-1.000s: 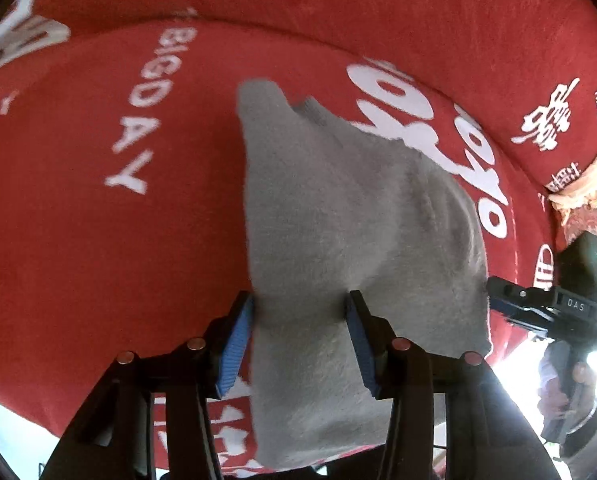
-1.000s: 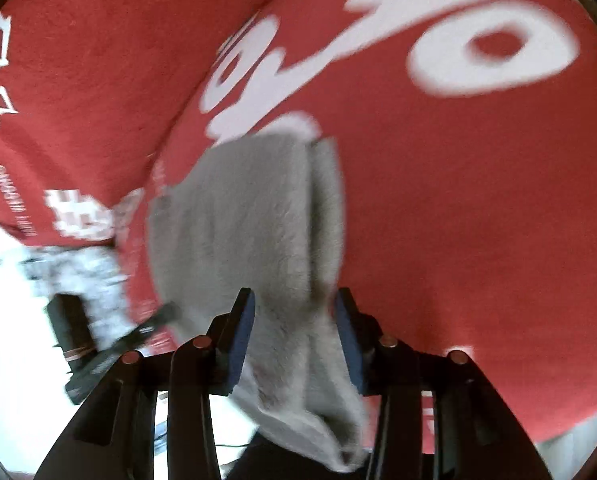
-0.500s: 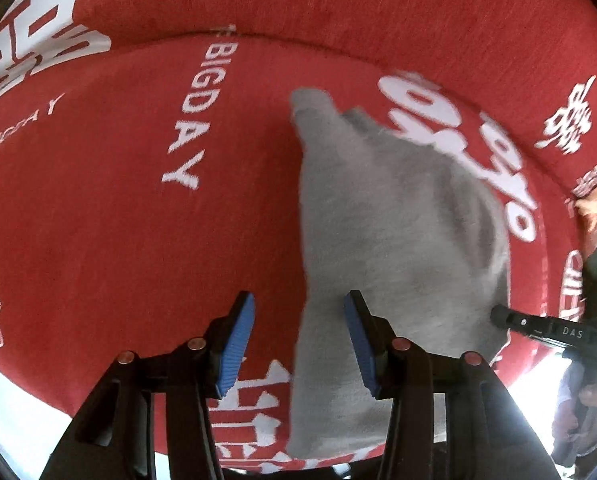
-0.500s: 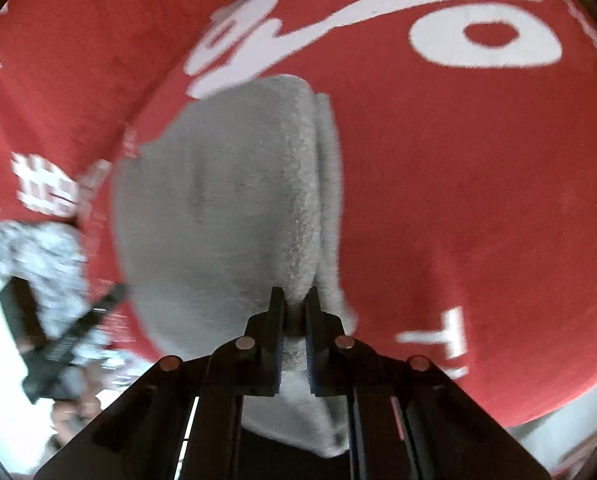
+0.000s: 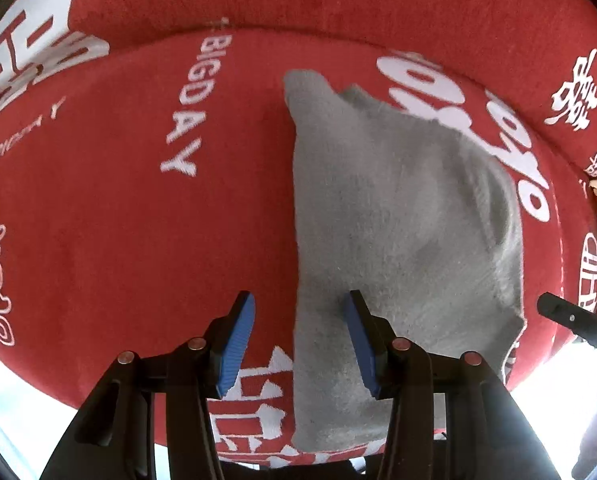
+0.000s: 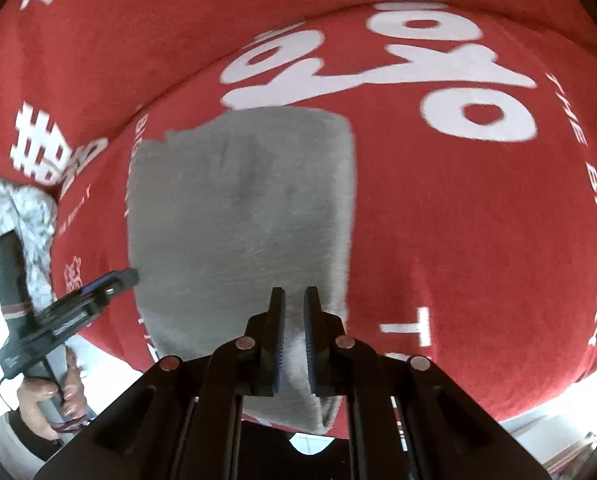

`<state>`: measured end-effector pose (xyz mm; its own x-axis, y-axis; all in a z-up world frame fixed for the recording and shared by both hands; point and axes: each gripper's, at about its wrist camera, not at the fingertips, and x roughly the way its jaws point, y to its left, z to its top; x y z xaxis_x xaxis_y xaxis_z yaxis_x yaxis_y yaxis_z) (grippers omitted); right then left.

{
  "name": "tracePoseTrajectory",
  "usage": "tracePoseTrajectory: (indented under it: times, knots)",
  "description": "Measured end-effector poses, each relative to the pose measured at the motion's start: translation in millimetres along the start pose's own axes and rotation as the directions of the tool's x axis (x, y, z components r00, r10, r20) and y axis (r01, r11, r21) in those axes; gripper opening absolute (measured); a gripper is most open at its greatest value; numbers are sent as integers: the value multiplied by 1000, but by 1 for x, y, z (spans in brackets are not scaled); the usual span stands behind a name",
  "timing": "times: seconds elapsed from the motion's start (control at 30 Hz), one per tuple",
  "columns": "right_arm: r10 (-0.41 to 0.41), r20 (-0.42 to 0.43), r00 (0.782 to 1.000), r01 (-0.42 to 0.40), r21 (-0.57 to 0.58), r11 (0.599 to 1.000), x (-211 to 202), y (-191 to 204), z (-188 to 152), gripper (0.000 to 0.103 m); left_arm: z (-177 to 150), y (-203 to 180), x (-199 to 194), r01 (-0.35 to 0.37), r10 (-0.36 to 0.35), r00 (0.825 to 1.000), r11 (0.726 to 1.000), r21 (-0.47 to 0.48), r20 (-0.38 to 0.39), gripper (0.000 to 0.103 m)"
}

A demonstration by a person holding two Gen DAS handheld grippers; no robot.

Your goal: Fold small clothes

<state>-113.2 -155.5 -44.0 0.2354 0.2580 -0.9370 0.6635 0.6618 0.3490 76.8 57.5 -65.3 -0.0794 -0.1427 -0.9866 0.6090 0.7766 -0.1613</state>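
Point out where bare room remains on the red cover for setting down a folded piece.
The widest bare patch of the red printed cover lies left of the grey fleece cloth, around the white "BIGDAY" lettering. It is crowded at the cloth's near edge: the right gripper pinches it, and the open left gripper straddles its edge.

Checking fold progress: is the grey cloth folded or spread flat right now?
Folded at least once: the grey cloth shows a second layer at its far corner, and the right gripper pinches its near edge.
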Motion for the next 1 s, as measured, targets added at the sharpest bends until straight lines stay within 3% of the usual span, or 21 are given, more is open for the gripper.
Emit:
tracePoseTrajectory:
  times: [0.17,0.43,1.0]
  knots:
    - [-114,-64,991,110,-63,992,45,6,-6,9,-3,-1,6,-14,14,1000,1000,11,5,48]
    - [-121,-62,991,116,-75,990,47,7,-2,7,-2,-1,5,-28,28,1000,1000,11,-2,48]
    - [-58,-76,995,59,23,998,27,5,-8,7,-4,-9,-1,-40,40,998,999,18,-41,48]
